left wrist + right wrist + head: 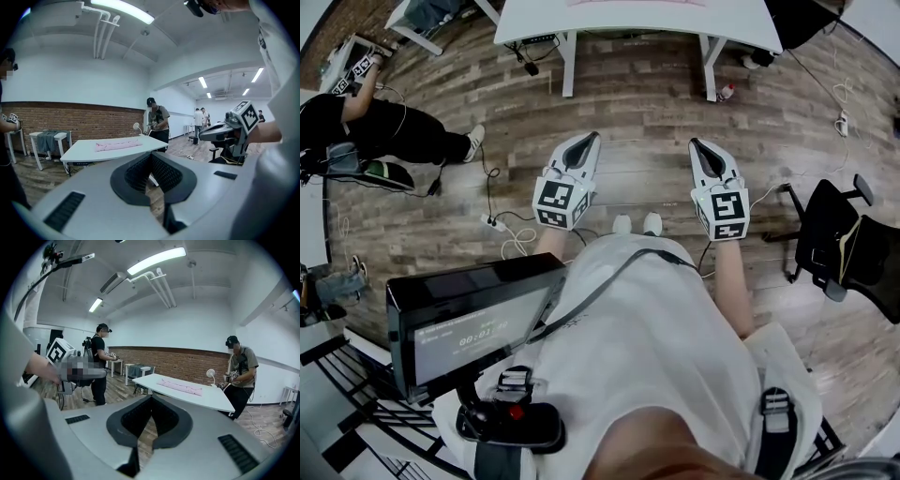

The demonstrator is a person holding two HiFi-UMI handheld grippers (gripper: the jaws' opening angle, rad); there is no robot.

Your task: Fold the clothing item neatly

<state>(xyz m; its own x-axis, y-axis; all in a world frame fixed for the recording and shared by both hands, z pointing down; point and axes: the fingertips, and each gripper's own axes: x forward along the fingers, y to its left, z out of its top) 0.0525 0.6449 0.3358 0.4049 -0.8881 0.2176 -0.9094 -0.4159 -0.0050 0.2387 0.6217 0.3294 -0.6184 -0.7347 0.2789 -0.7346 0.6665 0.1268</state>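
Both tongs are closed and empty. The left gripper [592, 139] and the right gripper [697, 144] are held side by side over the wood floor [647, 103]. The pink garment [117, 145] lies stretched out on the white table [89, 151] far ahead, well apart from both. A person [157, 121] stands at the table's far end. A black chair [825, 234] stands to the right, and a power strip [490, 223] lies to the left with cables. On the near screen [473, 328] the digits are too blurred to read.

White T-shirt [647, 323], grey strap [600, 288], white shoes [622, 224] — pale grey left tongs [589, 141], right tongs [700, 146], black-white marker cubes [561, 202].
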